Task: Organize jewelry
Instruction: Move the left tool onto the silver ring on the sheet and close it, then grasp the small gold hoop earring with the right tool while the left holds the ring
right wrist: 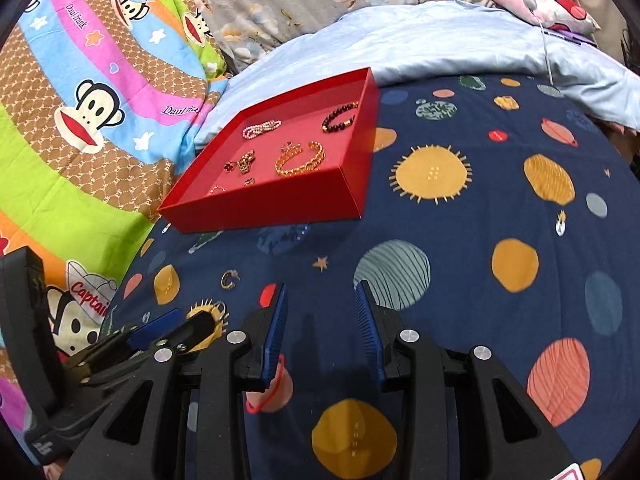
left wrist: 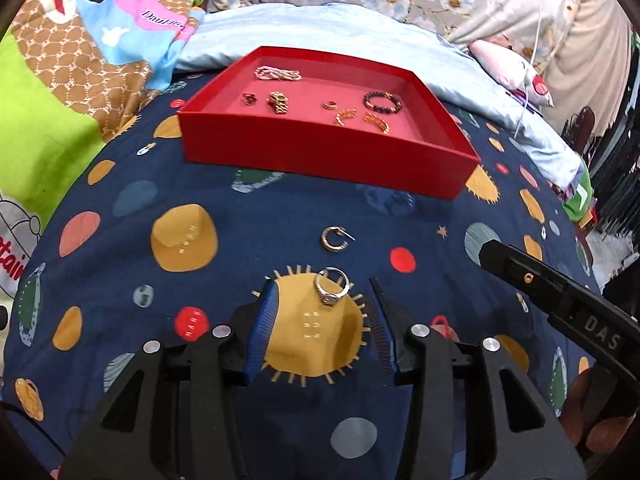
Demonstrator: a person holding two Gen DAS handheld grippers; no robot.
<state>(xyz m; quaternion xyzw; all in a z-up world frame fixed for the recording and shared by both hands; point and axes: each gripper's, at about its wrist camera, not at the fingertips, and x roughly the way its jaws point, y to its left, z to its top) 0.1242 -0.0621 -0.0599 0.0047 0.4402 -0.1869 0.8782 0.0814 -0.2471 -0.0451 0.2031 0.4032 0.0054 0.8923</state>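
A red tray (left wrist: 320, 152) on the navy planet-print sheet holds several pieces: a pink bead bracelet (left wrist: 278, 73), a dark bead bracelet (left wrist: 382, 101), gold pieces and small rings. A silver ring (left wrist: 332, 288) lies on the sheet between the open fingers of my left gripper (left wrist: 323, 292), near their tips. A gold hoop earring (left wrist: 334, 238) lies just beyond it. My right gripper (right wrist: 322, 296) is open and empty over the sheet, right of the left gripper (right wrist: 188, 326). The tray (right wrist: 280, 204) and the hoop earring (right wrist: 229, 279) also show in the right wrist view.
A cartoon-monkey blanket (right wrist: 80, 120) lies to the left. A pale blue quilt (right wrist: 460, 40) and a pink pillow (right wrist: 540, 4) lie behind the tray. The right gripper's body (left wrist: 560, 300) reaches in at the right of the left wrist view. A red hair tie (right wrist: 264, 400) lies under the right gripper.
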